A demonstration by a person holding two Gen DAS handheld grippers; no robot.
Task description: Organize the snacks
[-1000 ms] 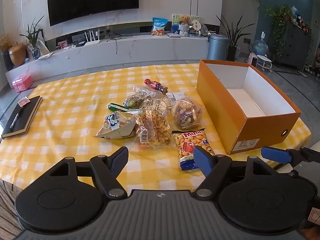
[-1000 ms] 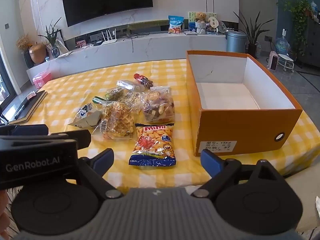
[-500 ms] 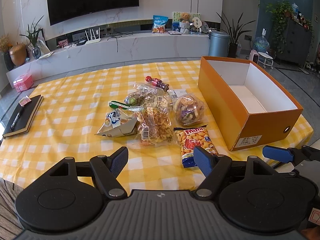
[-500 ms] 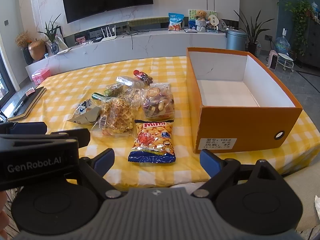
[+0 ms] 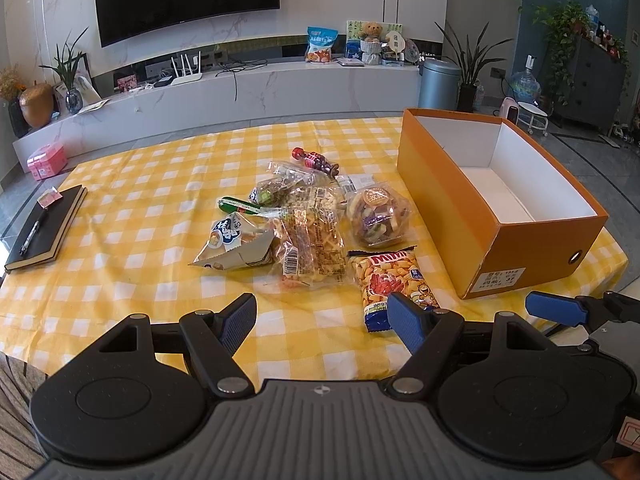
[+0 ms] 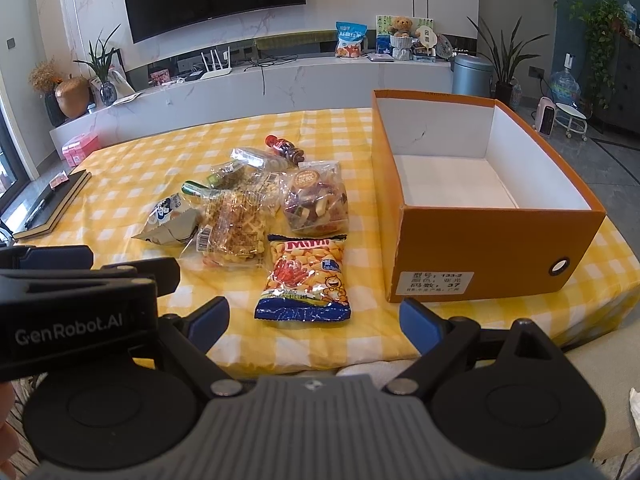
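A heap of snack packs lies mid-table on the yellow checked cloth (image 5: 140, 208): a MiMi crisp bag (image 5: 394, 280) (image 6: 306, 276) nearest me, a clear waffle bag (image 5: 312, 248) (image 6: 236, 232), a bag of mixed sweets (image 5: 378, 216) (image 6: 316, 200), a torn white-blue pack (image 5: 234, 246) and a small red bottle (image 5: 316, 160). To their right stands an orange box (image 5: 448, 200) (image 6: 480, 248), open-topped and empty. My left gripper (image 5: 322, 312) hangs open over the table's near edge with nothing in it. Beside it, my right gripper (image 6: 314, 316) is open too, just short of the MiMi bag.
A black notebook (image 5: 44, 228) with a pen lies at the table's left edge. Behind the table runs a white TV console (image 5: 260, 92) with a metal bin (image 5: 438, 84) and plants. The left gripper's body (image 6: 72, 312) fills the right wrist view's lower left.
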